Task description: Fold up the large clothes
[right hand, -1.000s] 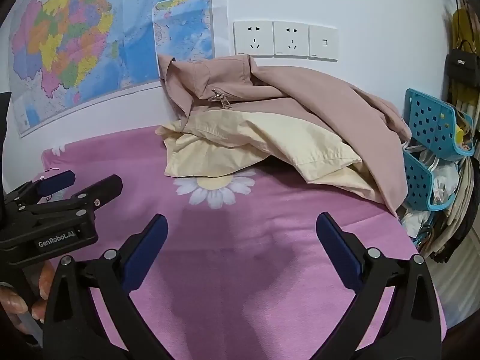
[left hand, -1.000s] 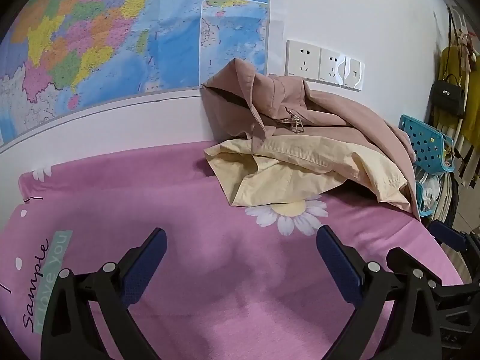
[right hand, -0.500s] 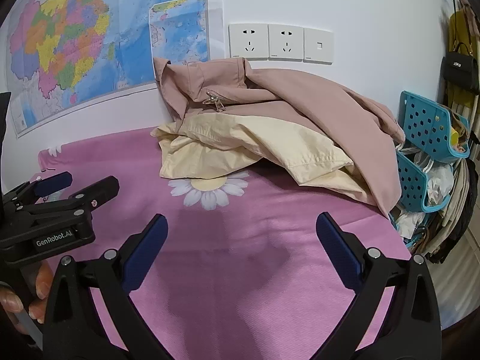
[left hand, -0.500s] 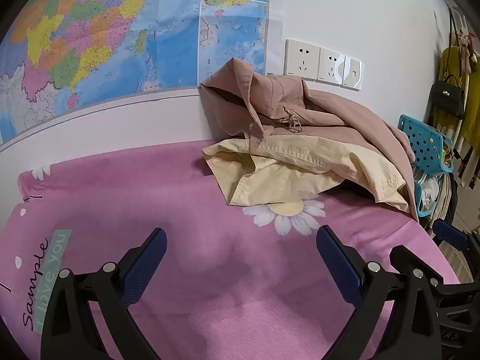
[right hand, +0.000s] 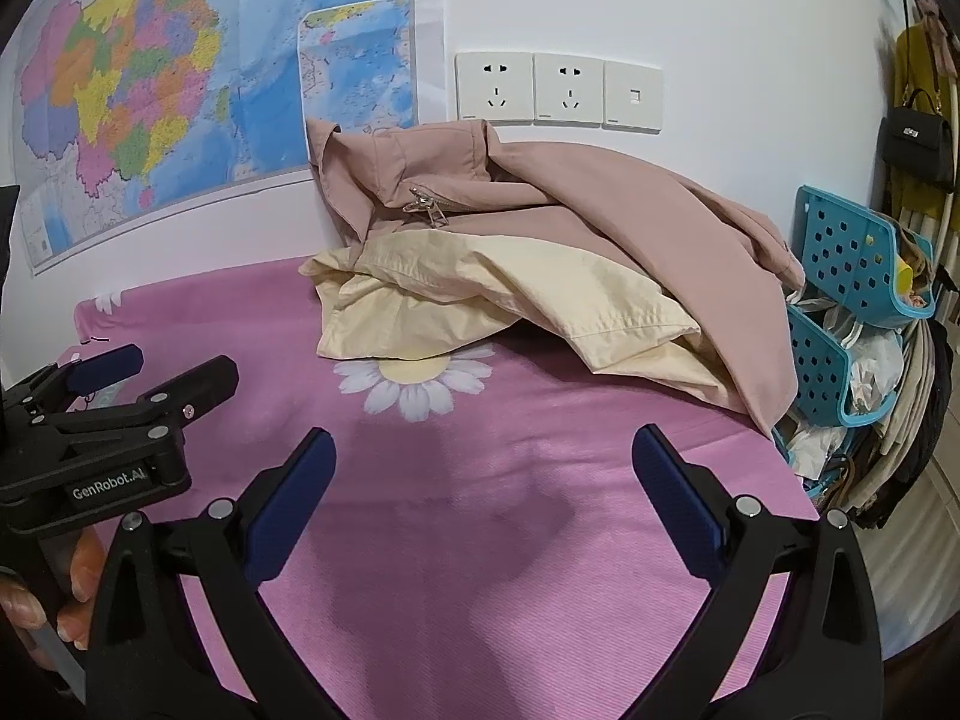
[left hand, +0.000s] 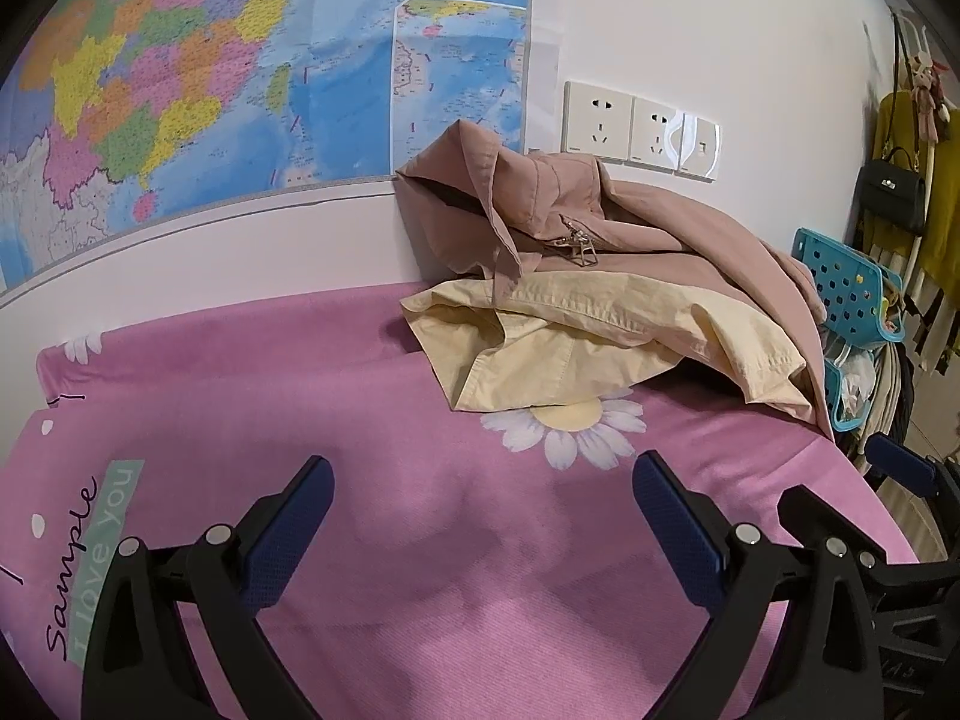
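A crumpled dusty-pink jacket [left hand: 648,240] [right hand: 600,222] with a metal zip pull lies heaped against the wall at the back of the pink bed sheet [left hand: 360,420] [right hand: 540,480]. A pale yellow garment [left hand: 570,336] [right hand: 480,300] lies bunched under its front edge. My left gripper [left hand: 480,498] hovers open over bare sheet, short of the pile. My right gripper [right hand: 483,465] is open too, nothing between its blue pads, just before the daisy print. The left gripper [right hand: 150,372] also shows at the left of the right wrist view, held by a hand [right hand: 36,600].
A map [left hand: 210,78] and wall sockets [right hand: 558,90] are on the wall behind the pile. Blue perforated baskets [right hand: 852,264] with clutter stand off the bed's right edge. A black handbag [right hand: 918,144] and hanging clothes are at the far right.
Both grippers have edged slightly closer to the clothes pile, which looks a little larger in the right wrist view. Both stay open and the garments have not moved.
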A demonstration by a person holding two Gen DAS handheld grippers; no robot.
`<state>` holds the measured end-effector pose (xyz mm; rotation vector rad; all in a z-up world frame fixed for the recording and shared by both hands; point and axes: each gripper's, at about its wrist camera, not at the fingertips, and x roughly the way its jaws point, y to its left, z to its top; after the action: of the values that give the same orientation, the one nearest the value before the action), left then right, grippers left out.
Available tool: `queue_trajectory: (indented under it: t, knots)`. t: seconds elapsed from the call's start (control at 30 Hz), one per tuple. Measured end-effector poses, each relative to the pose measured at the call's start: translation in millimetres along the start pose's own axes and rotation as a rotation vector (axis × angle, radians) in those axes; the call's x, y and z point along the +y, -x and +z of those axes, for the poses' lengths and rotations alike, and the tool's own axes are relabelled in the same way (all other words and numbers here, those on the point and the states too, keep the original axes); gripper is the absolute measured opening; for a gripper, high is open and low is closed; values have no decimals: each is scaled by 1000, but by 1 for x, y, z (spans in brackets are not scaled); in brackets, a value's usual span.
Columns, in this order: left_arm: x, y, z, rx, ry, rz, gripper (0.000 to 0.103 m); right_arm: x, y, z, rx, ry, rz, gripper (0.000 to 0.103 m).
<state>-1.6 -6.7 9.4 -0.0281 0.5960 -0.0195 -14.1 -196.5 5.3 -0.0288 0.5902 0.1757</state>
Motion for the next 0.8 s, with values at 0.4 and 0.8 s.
queue_trajectory:
  t: [0.4,0.8]
  knots:
    - [-1,1,-1,-2,-3,4,96,0,0,0,-3,2,1,97]
    - [-4,2,-2,-1,-11,7,96,0,0,0,-4,2,4,97]
